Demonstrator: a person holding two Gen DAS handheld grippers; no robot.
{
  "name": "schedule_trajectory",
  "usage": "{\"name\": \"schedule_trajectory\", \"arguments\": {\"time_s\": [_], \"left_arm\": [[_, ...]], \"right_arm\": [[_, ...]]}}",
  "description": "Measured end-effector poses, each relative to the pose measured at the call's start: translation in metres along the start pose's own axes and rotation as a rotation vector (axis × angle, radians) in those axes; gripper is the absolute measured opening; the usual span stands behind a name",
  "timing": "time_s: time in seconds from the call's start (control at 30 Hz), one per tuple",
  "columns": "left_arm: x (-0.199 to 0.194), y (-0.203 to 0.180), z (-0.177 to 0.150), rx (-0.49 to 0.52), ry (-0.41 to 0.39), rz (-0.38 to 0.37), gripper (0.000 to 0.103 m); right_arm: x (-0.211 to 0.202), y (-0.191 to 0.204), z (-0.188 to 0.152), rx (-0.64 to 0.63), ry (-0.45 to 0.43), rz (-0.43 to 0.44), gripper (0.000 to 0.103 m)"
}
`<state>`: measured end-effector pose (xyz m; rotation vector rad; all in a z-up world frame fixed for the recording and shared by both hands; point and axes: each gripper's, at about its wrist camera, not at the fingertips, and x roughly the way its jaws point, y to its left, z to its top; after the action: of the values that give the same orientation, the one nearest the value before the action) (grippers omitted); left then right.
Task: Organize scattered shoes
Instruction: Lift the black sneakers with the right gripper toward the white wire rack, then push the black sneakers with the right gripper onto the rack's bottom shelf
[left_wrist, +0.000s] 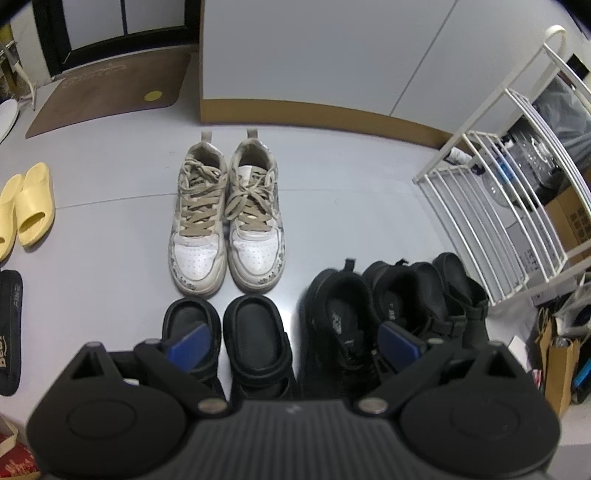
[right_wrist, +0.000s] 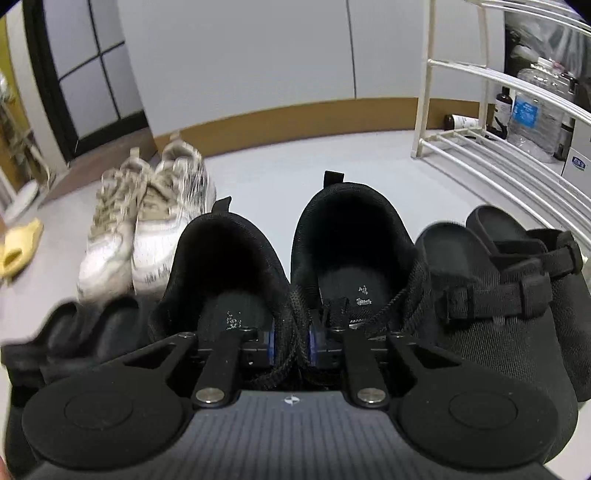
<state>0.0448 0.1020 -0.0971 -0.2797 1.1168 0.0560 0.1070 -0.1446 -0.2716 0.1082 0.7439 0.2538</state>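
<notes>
Black sneakers (right_wrist: 288, 280), insole print perhaps illegible.

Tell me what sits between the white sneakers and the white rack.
Bare grey floor lies between the white sneakers and the white rack, seen in the left wrist view.

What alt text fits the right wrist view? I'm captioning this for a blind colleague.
The right gripper is shut on the touching inner collars of a pair of black sneakers, seen from just behind them. Black strapped clogs sit to their right, white sneakers to the left, and a white wire shoe rack stands at right on the grey floor.
</notes>
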Motion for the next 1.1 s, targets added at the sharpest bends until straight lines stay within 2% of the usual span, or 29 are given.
{"name": "schedule_trajectory", "arguments": {"time_s": [0.23,0.4,0.57,0.73,0.93,1.03,1.1], "left_arm": [[-0.012,0.008,0.003,-0.052,-0.031,-0.024,0.099],[-0.021,0.013,0.007,-0.087,-0.048,-0.035,0.099],[-0.038,0.018,0.017,-0.16,-0.089,-0.079,0.099],[-0.045,0.016,0.021,-0.173,-0.115,-0.089,0.099],[-0.043,0.014,0.023,-0.194,-0.109,-0.098,0.099],[-0.042,0.008,0.02,-0.207,-0.095,-0.126,0.099],[-0.041,0.0,0.019,-0.194,-0.088,-0.152,0.099]], "right_arm": [[0.002,-0.008,0.051,0.117,-0.049,0.031,0.017],[0.005,-0.015,0.09,0.156,-0.049,0.021,0.017],[0.009,-0.02,0.124,0.172,-0.014,0.013,0.017],[0.015,-0.029,0.164,0.193,0.012,-0.024,0.017],[0.025,-0.051,0.195,0.233,0.01,-0.079,0.016],[0.035,-0.059,0.208,0.21,0.003,-0.129,0.016],[0.045,-0.072,0.214,0.243,0.007,-0.133,0.016]]}}
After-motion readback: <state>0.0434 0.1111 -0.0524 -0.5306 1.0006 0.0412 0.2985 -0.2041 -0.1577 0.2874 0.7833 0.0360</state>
